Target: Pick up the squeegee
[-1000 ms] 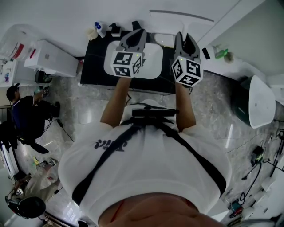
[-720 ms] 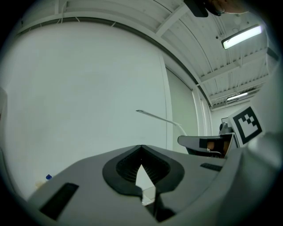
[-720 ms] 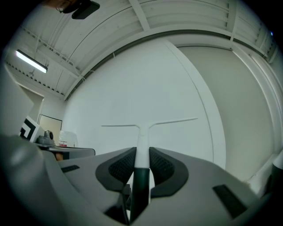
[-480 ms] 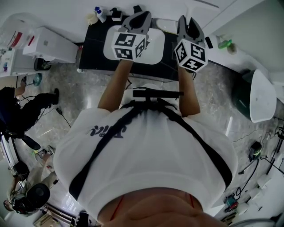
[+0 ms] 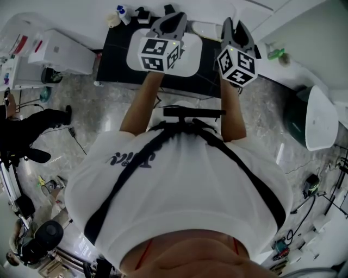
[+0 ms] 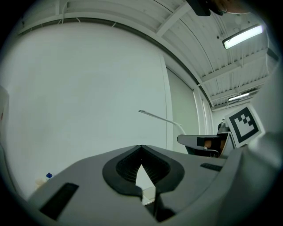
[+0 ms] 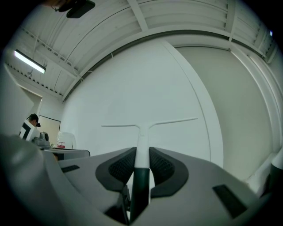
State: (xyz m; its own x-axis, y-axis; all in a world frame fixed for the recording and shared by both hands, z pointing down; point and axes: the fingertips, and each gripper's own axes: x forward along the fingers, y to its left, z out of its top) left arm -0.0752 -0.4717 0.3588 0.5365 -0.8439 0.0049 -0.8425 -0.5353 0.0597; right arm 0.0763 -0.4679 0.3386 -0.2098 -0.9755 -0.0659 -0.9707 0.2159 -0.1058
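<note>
My right gripper (image 7: 141,155) is shut on the squeegee (image 7: 141,140), gripping its white handle where it meets a dark lower section. The thin T-shaped blade (image 7: 150,124) sticks out ahead, level, in front of the white wall. In the head view the right gripper (image 5: 235,26) is raised above the counter's right end. My left gripper (image 5: 172,20) is held beside it over the basin. In the left gripper view its pads (image 6: 151,167) meet at the tips with nothing between them, and the squeegee blade (image 6: 161,118) shows to the right.
A black counter (image 5: 111,65) holds a white basin (image 5: 190,64), with small bottles (image 5: 120,12) at its back left. A green bottle (image 5: 274,54) stands on the white ledge at right. A white fixture (image 5: 321,122) is at right, a white cabinet (image 5: 60,54) and a bystander (image 5: 24,133) at left.
The head view has tilted, so both grippers and the counter sit higher in the picture. Both grippers stayed where they were, side by side. The bystander at left has shifted toward the picture's edge.
</note>
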